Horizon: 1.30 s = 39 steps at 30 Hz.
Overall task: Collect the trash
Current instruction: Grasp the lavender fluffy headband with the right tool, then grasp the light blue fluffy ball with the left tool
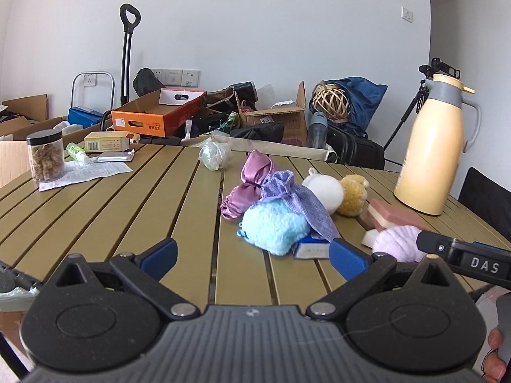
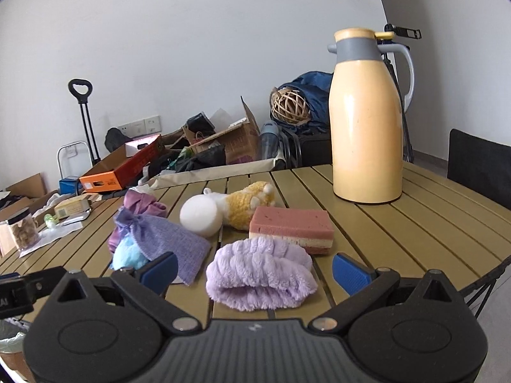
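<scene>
Both tongs are hovering spread apart and gripping nothing over the near edge of the slatted tabletop (image 1: 95, 210). The left tongs (image 1: 254, 257) are sitting at the bottom centre of the left wrist view, with bare slats between their blue pads. The right tongs (image 2: 255, 271) are framing a lilac plush band (image 2: 260, 276) low in the right wrist view, though the band is lying beyond the pad tips, not yet between them.

What counts as trash is a judgement here. The likeliest candidates are lying in the upper left of the left wrist view: a crumpled clear wrapper (image 1: 214, 156), a flat silver foil packet (image 1: 115, 156) and a printed paper sheet (image 1: 86, 174) tucked under a jar of snacks (image 1: 44, 154). The soft pile in the middle, including a pale blue fluffy toy (image 1: 274, 228) and a pink sponge (image 2: 292, 228), looks more like belongings. A bag-lined bin (image 1: 16, 290) seems to be peeking in at the lower left edge, only partly visible.

To do this step well, the left tongs should probably be reaching forward for the wrapper, coming down over its bulk and pinching it gently. The foil packet is lying flat, so catching a raised edge would be safer than pressing down. The tall yellow thermos jug (image 2: 367, 121) at the right is standing well apart.
</scene>
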Each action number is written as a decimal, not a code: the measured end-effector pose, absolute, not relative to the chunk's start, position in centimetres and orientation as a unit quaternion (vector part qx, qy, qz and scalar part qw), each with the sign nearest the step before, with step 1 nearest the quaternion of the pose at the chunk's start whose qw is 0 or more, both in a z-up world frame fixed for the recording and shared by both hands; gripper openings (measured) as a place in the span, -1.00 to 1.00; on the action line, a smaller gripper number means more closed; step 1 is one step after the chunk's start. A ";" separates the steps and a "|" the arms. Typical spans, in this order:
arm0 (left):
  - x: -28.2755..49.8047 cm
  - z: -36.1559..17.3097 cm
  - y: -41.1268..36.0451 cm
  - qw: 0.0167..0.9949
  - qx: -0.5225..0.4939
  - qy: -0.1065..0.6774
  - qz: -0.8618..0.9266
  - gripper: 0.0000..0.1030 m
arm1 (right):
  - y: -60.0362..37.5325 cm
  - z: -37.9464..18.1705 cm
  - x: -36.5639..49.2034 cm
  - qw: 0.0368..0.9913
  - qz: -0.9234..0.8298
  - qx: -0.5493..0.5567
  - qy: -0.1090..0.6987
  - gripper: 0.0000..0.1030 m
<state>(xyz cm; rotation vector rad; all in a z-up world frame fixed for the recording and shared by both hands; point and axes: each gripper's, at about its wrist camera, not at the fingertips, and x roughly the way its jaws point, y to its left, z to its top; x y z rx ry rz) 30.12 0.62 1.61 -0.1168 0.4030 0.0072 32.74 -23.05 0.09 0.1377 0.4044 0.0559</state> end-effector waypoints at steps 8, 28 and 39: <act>33.0 0.4 1.4 0.977 -0.057 0.206 0.005 1.00 | -22.1 -0.9 36.5 0.974 0.029 0.050 0.217 0.98; 36.4 -0.8 1.3 0.970 -0.040 0.240 -0.017 1.00 | -22.1 -2.9 37.6 0.972 0.059 0.057 0.219 -0.06; 40.1 -1.5 -0.2 0.965 -0.027 0.261 -0.025 1.00 | -24.2 -1.8 36.3 0.978 0.047 0.097 0.180 -0.42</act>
